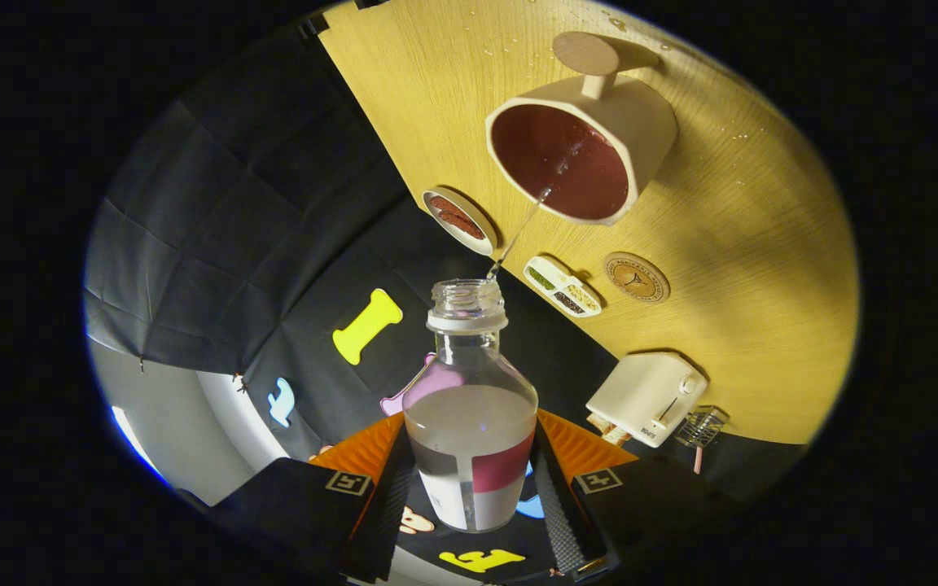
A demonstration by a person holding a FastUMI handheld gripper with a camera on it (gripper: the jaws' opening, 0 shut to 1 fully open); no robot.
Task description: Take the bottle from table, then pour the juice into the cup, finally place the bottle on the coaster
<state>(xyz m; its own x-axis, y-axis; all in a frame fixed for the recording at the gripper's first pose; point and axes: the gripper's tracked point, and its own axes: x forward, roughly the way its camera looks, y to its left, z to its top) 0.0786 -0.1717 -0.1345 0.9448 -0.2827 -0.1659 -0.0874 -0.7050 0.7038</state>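
No wording was legible. The coaster [637,277], at two o'clock from the bottle [470,423], bore an emblem too small to read, as was the toaster's [646,396] print at four o'clock. The gripper [471,488], clamping the bottle, carried square coded tags.

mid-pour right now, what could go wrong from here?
1. The stream leaves the bottle thin and lands near the cup rim's near edge; a small tilt change could send it onto the table.
2. The cup already holds dark liquid, so overfilling is possible.
3. The small dish and divided tray lie close under the stream and could catch drips. The hand-held gripper is shut on the bottle.
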